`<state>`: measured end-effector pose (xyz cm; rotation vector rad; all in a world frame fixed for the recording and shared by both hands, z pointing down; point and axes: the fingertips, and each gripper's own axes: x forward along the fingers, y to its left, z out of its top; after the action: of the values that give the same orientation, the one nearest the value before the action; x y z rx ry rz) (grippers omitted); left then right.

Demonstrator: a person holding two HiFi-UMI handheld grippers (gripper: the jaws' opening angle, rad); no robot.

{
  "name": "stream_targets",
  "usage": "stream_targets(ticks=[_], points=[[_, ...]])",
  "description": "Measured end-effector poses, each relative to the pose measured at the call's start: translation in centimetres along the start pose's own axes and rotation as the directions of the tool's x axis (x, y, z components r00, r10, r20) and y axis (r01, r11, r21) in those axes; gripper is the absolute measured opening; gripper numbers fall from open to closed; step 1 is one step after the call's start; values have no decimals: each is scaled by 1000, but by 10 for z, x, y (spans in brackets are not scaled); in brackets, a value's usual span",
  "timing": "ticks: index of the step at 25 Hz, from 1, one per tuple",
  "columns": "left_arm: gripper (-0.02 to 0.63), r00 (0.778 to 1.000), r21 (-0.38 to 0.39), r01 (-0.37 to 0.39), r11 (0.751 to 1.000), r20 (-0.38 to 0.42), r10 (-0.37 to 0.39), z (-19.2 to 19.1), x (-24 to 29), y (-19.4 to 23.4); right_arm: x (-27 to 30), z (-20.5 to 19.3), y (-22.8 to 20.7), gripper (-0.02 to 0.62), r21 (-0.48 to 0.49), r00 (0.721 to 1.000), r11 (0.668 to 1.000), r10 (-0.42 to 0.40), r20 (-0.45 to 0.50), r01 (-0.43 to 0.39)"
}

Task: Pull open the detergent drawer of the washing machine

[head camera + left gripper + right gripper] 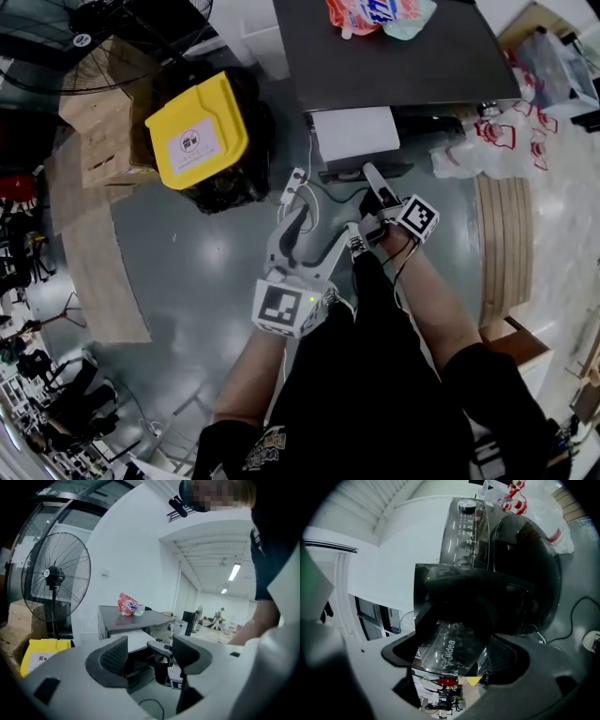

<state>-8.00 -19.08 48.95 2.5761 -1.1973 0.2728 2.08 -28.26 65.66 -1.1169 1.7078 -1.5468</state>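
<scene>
The machine (403,66) is dark grey on top, and its drawer (354,134) is white inside with a dark, glassy front that bears pale lettering. The left gripper (150,654) and right gripper (457,656) are pale grey with black cross-hatched pads (115,656), and each cube (281,307) shows black squares on white. The lid (197,131) is yellow with a white label, the bag (230,192) black, the packet (375,14) red, white and blue, the sacks (497,145) white with red print, the floor (206,272) shiny grey.
</scene>
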Motion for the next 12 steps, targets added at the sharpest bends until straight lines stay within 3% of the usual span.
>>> stream_targets(ticks=[12], points=[[275,1000,12,7,1000,2,-7,-10,-28,-28,-45,-24,-9,465,-3,1000,1000,-20,-9,20]])
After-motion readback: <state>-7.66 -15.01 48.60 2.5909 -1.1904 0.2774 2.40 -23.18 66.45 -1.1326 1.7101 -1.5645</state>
